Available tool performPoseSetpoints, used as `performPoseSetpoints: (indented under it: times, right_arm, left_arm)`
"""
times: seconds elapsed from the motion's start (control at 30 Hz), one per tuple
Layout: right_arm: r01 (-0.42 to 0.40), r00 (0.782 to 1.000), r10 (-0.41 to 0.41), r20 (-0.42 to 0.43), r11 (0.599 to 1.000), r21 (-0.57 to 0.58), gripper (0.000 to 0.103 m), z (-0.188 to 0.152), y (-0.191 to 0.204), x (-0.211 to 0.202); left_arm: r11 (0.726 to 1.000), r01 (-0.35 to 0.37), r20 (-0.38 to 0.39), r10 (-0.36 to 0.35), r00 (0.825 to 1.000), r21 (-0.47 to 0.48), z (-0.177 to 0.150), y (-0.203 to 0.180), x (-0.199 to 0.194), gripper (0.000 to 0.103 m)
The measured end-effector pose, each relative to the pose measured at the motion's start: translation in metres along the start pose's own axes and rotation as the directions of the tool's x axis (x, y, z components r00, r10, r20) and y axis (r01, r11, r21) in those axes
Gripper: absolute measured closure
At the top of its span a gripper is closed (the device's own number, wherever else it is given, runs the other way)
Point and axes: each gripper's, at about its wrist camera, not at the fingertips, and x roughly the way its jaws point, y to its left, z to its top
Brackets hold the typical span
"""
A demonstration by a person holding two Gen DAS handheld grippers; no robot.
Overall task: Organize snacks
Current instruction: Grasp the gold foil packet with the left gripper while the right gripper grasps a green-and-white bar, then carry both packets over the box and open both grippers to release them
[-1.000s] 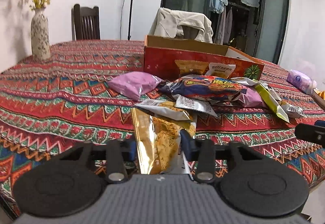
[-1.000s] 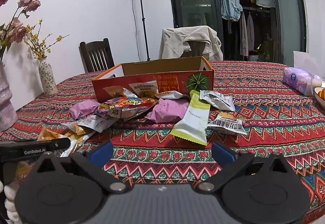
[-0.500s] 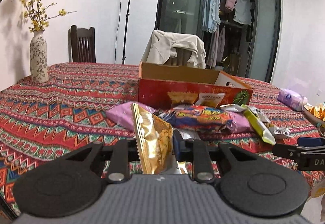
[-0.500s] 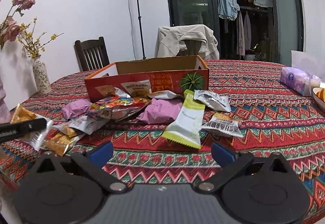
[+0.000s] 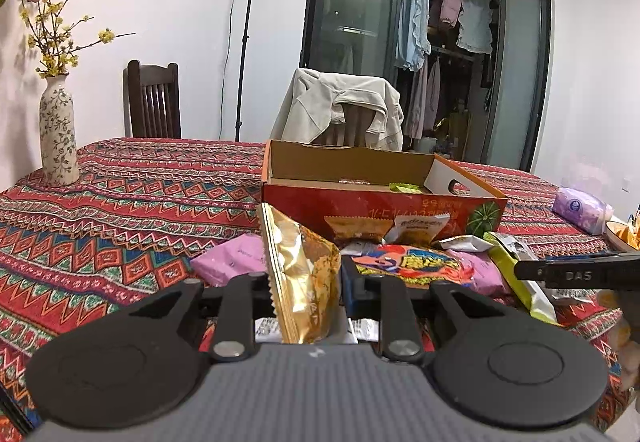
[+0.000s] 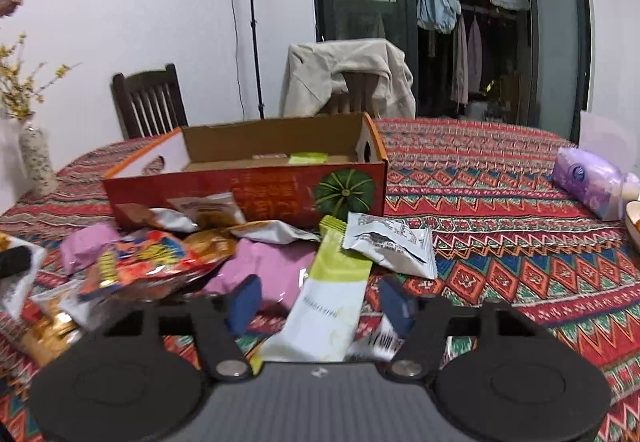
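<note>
Counter (image 5: 120,209), under a red zigzag-patterned cloth, carries everything. Toward its middle sits the open red cardboard box (image 6: 256,193) with a green pumpkin print on its front wall; a small green packet (image 6: 308,157) already lies inside, most snacks remain outside. Loose heap of wrapped snacks lies against the box's front wall: pink pouches, a bright red-and-yellow printed bag (image 5: 412,266), a silver sachet (image 6: 390,244). Long white-and-lime stick packet (image 6: 332,298) lies on the heap's right side, pointing at the right hand-held gripper (image 6: 320,306); its jaws are closing with the packet between them, pads not visibly pressing yet. Left hand-held gripper (image 5: 306,284) is clamped tight on a crinkled gold foil snack bag (image 5: 304,274), held upright and clear of the counter, in front of the box. Step in hand, as judged: gold bag on its way to the box, stick packet being grasped. Next move calls for carrying the gold bag over the front wall before release, and a firm pinch on the thin packet.
</note>
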Motion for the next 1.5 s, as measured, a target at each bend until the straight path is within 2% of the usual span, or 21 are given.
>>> performPoseSetpoints:
  times: [0.07, 0.17, 0.3, 0.4, 0.67, 0.97, 1.2, 1.5]
  right_arm:
    - [0.003, 0.999, -0.003, -0.035, 1.000, 0.008, 0.042, 0.001, -0.003, 0.013]
    - [0.000, 0.996, 0.001, -0.088, 1.000, 0.010, 0.050, -0.003, -0.005, 0.028]
    - [0.004, 0.996, -0.003, -0.085, 1.000, 0.009, 0.063, -0.006, -0.004, 0.029]
    - [0.000, 0.998, 0.001, -0.065, 1.000, 0.015, 0.066, -0.006, -0.005, 0.024]
    - [-0.048, 0.999, 0.048, 0.020, 0.998, 0.040, 0.067, -0.003, -0.008, -0.004]
    - [-0.074, 0.992, 0.072, 0.101, 0.997, 0.022, 0.067, 0.024, -0.002, -0.020]
    - [-0.085, 0.987, 0.084, 0.136, 0.996, 0.002, 0.067, 0.055, 0.007, -0.006]
    - [-0.105, 0.980, 0.104, 0.169, 0.994, 0.000, 0.067, 0.110, 0.018, 0.033]
  left_arm:
    - [1.000, 0.001, 0.000, -0.001, 1.000, -0.002, 0.002, 0.001, 0.005, 0.078]
    - [1.000, 0.002, -0.001, -0.002, 1.000, -0.008, 0.005, 0.003, 0.012, 0.078]
    - [1.000, 0.004, -0.009, -0.005, 1.000, -0.010, 0.007, 0.005, 0.019, 0.078]
    - [1.000, 0.011, -0.008, -0.011, 1.000, -0.010, 0.011, 0.004, 0.022, 0.078]
    - [1.000, 0.025, 0.013, -0.025, 1.000, -0.010, 0.027, 0.000, 0.027, 0.078]
    - [0.999, 0.042, 0.039, -0.041, 0.998, -0.004, 0.051, -0.005, 0.034, 0.078]
    - [0.999, 0.045, 0.062, -0.046, 0.997, 0.013, 0.078, -0.010, 0.053, 0.078]
    - [0.998, 0.053, 0.076, -0.055, 0.996, 0.038, 0.119, -0.023, 0.103, 0.078]
